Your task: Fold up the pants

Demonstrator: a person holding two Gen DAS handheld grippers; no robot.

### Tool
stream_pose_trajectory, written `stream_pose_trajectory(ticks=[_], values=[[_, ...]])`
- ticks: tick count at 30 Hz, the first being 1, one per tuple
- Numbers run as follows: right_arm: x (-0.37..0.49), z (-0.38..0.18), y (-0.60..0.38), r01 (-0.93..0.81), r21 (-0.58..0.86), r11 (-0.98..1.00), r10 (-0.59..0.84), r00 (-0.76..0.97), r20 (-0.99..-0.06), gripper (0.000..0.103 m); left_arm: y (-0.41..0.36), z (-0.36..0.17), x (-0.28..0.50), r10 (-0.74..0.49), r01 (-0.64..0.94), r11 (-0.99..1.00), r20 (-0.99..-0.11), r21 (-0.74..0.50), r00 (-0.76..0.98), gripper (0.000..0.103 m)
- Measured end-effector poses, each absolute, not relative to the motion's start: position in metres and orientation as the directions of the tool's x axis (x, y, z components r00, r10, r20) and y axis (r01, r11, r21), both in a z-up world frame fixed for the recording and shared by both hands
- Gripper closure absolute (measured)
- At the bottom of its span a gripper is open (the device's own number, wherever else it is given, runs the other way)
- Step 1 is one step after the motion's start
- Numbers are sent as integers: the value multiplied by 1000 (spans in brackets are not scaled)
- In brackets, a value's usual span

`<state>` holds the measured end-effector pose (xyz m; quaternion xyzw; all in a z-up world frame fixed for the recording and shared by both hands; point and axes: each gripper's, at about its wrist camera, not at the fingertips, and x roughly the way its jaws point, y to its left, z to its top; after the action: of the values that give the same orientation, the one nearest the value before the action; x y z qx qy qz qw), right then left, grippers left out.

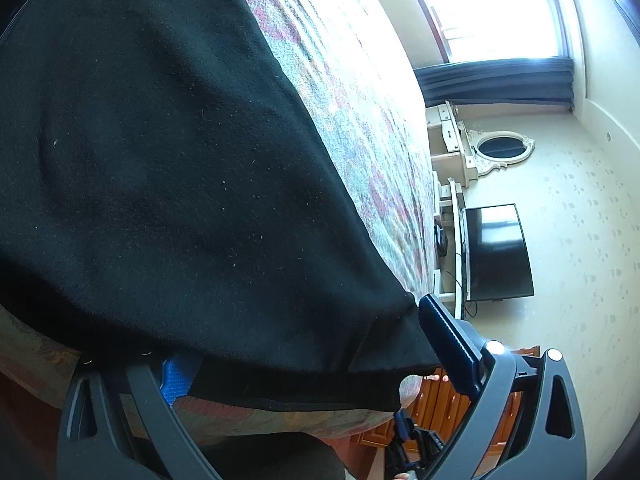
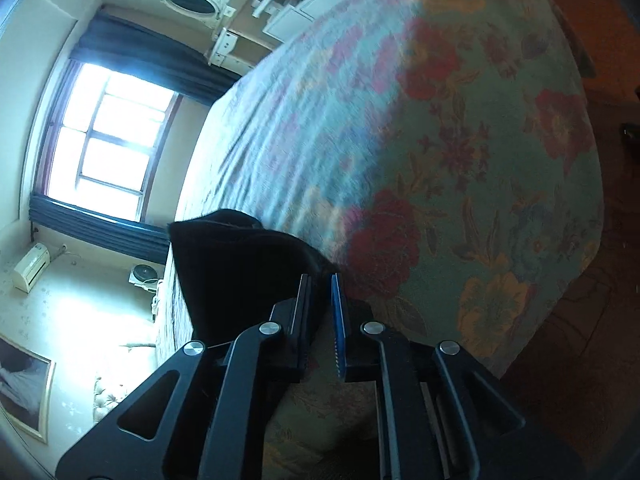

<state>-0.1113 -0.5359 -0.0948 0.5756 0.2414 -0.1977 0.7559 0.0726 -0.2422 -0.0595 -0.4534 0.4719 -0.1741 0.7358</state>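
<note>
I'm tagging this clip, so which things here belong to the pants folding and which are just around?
Job: black pants, bed, left gripper, right gripper.
Around: television, mirror, window, curtain.

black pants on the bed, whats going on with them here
A person is folding black pants on a floral bedspread, with a handheld gripper in each hand. The right gripper is pinched shut on a bit of the dark fabric near the edge of the bed. In the left wrist view, the left gripper has its fingers spread wide, with the pants' edge draped across the gap between them; it is open, not clamping. The pants look partly spread across the bed, with the fold not yet finished.
</note>
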Motion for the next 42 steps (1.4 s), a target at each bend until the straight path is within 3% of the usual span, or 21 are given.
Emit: stream_pose_trajectory(ticks=[2, 6, 10, 15, 17, 20, 24, 27, 30, 37, 42], values=[[-89, -71, -538, 539, 784, 307, -28, 829, -559, 92, -243, -59, 72, -686, -159, 535, -537, -830, 491, 6], [-53, -65, -528, 439, 843, 311, 172, 846, -504, 88, -243, -62, 73, -685, -156, 538, -537, -829, 492, 6], [1, -92, -519, 474, 777, 415, 278, 747, -604, 87, -242, -62, 73, -688, -148, 540, -536, -828, 490, 6], [3, -109, -567, 540, 783, 309, 48, 813, -580, 88, -240, -63, 74, -697, -153, 529, -530, -835, 482, 6], [-11, -105, -575, 605, 745, 281, -61, 786, -616, 75, -240, -63, 74, -697, -145, 534, -531, -833, 482, 6], [-32, -94, -576, 589, 763, 267, -88, 803, -589, 69, -242, -62, 73, -699, -126, 541, -528, -831, 483, 6], [-49, -89, -553, 451, 866, 217, 74, 877, -475, 64, -245, -62, 73, -694, -109, 556, -533, -824, 485, 6], [-21, -89, -533, 405, 892, 200, 246, 861, -446, 59, -246, -63, 74, -692, -109, 559, -535, -822, 485, 6], [-1, -98, -521, 468, 848, 251, 266, 808, -525, 53, -245, -63, 75, -698, -117, 549, -531, -828, 481, 6], [20, -64, -499, 446, 818, 364, 267, 791, -550, 53, -243, -65, 74, -710, -118, 537, -523, -835, 472, 6], [33, -50, -512, 498, 754, 429, 193, 765, -615, 52, -243, -65, 73, -706, -114, 543, -526, -832, 474, 6]])
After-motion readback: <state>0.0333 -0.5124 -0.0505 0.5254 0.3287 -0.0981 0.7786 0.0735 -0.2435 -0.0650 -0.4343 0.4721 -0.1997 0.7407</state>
